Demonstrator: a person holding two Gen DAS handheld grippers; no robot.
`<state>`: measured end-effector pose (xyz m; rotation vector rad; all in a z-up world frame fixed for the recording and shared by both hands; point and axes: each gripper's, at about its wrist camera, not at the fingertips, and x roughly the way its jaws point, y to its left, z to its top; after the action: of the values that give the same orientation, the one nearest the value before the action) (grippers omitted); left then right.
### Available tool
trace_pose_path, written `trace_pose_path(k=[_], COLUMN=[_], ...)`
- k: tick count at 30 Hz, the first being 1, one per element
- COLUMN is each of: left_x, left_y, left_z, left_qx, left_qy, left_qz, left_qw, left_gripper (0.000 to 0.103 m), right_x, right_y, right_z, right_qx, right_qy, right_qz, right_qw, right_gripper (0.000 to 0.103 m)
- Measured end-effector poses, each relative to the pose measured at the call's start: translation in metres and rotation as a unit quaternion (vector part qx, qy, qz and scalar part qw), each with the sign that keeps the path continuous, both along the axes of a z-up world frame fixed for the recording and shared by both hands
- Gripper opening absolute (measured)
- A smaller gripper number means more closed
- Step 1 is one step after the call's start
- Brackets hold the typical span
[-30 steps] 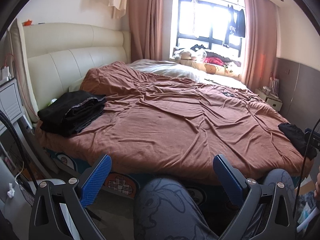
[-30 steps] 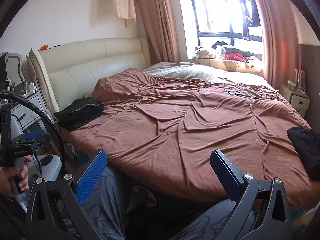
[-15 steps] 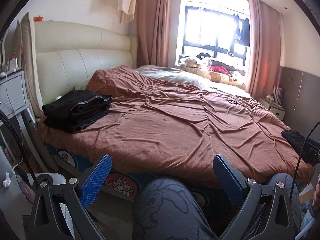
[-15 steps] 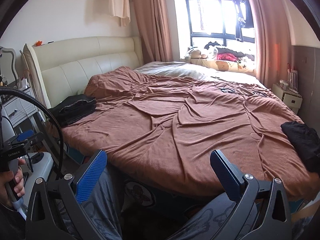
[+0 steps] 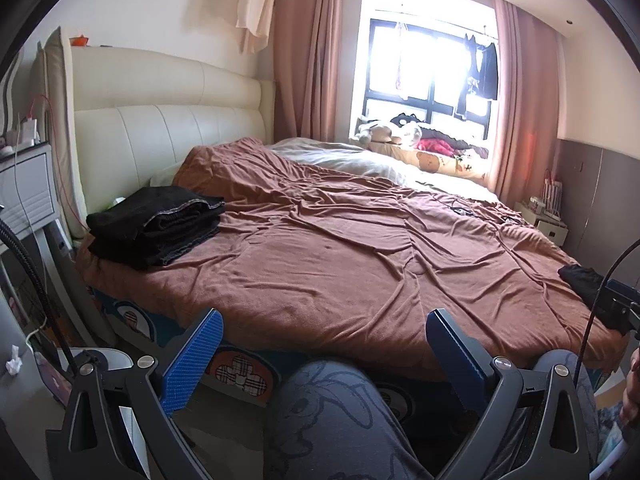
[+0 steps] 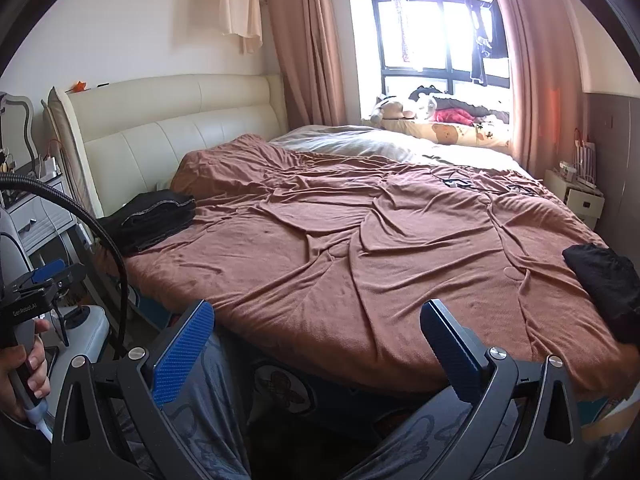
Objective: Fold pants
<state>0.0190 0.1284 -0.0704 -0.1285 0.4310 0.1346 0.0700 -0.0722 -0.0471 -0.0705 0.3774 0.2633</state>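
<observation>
Pants (image 5: pixel 158 226) folded in a black pile on brown bed (image 5: pixel 340 264), more black cloth (image 6: pixel 604 284) at far corner, left tongs (image 5: pixel 324 344) wide open, right tongs (image 6: pixel 316 334) wide open, both holding nothing.

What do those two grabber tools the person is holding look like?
Each gripper, left and right, has black triangular-cutout arms with silver bolts and two flat fingers with blue textured pads. The left one's body reads "GenRobot.AI", and a black cable arcs from it.

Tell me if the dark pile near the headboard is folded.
Folded: the dark pile lies in neat stacked layers, edges aligned.
</observation>
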Motion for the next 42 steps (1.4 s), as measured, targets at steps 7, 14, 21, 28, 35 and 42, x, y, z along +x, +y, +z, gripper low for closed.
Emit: trace_pose_path(k=[7, 14, 21, 28, 35, 42], left_x=[-0.001, -0.006, -0.012, -0.015, -0.018, -0.021], left_y=[0.001, 0.001, -0.004, -0.012, -0.019, -0.022], left_z=[0.0, 0.0, 0.002, 0.005, 0.01, 0.014], left_qx=[-0.001, 0.0, 0.006, 0.01, 0.015, 0.016], left_qy=[0.0, -0.001, -0.003, -0.005, -0.009, -0.013], left_qz=[0.0, -0.002, -0.006, -0.013, -0.02, -0.019], left_qw=[1.0, 1.0, 1.0, 0.9999, 0.9997, 0.9996], left_gripper=[0.102, 0.102, 0.102, 0.102, 0.102, 0.102], right_x=[-0.001, -0.004, -0.008, -0.012, -0.015, -0.02], right_y=[0.0, -0.002, -0.005, -0.006, -0.007, -0.011], right_z=[-0.002, -0.002, -0.002, -0.002, -0.001, -0.001], right_qx=[0.001, 0.011, 0.015, 0.015, 0.019, 0.025], right_qy=[0.0, 0.0, 0.0, -0.002, -0.004, -0.008], right_qz=[0.0, 0.0, -0.003, -0.001, -0.001, -0.003], right_qw=[1.0, 1.0, 1.0, 1.0, 1.0, 1.0], right_gripper=[0.103, 0.103, 0.103, 0.103, 0.103, 0.103])
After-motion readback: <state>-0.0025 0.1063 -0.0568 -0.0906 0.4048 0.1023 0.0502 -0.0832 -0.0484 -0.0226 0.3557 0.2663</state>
